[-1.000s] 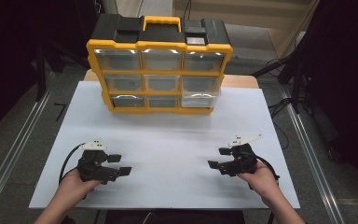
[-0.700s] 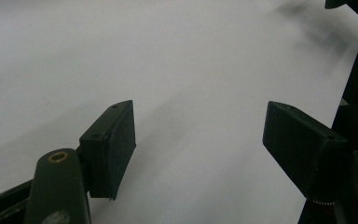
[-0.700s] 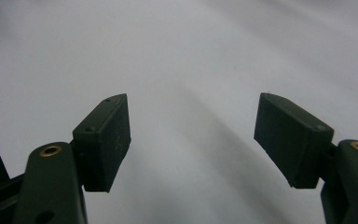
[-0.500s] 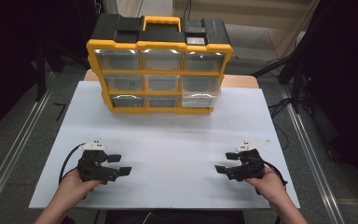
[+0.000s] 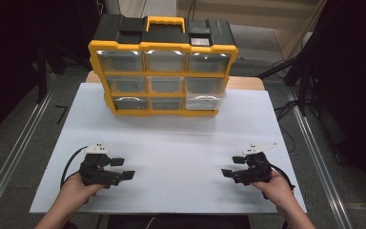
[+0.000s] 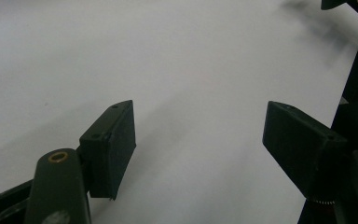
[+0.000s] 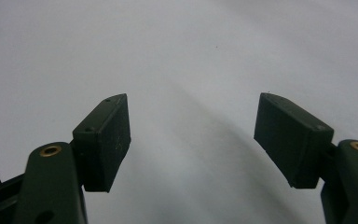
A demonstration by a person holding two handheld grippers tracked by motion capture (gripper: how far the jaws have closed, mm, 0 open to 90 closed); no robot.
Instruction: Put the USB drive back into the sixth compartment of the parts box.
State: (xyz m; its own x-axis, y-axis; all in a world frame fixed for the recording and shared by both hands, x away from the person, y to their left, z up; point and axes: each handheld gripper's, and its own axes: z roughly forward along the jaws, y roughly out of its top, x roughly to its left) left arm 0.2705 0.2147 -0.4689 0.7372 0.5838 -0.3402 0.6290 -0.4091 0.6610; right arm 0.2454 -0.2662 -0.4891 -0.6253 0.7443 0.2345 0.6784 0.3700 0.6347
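Right gripper (image 5: pixel 232 166) moved outward; drawer organizer (image 5: pixel 163 71) contents indistinct.

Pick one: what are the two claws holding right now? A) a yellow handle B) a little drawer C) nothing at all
C: the left claw and the right claw are both wide open over the bare white table, far from the yellow drawer box.

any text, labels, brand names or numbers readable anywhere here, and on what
None can be read.
Yellow and black drawer organizer: no brand or label legible on its frame, its top or its clear drawer fronts; anything there is too small to tell.
White table top: blank.
Left hand-held gripper and right hand-held gripper: plain black jaws, no markings, as both gripper views also show.
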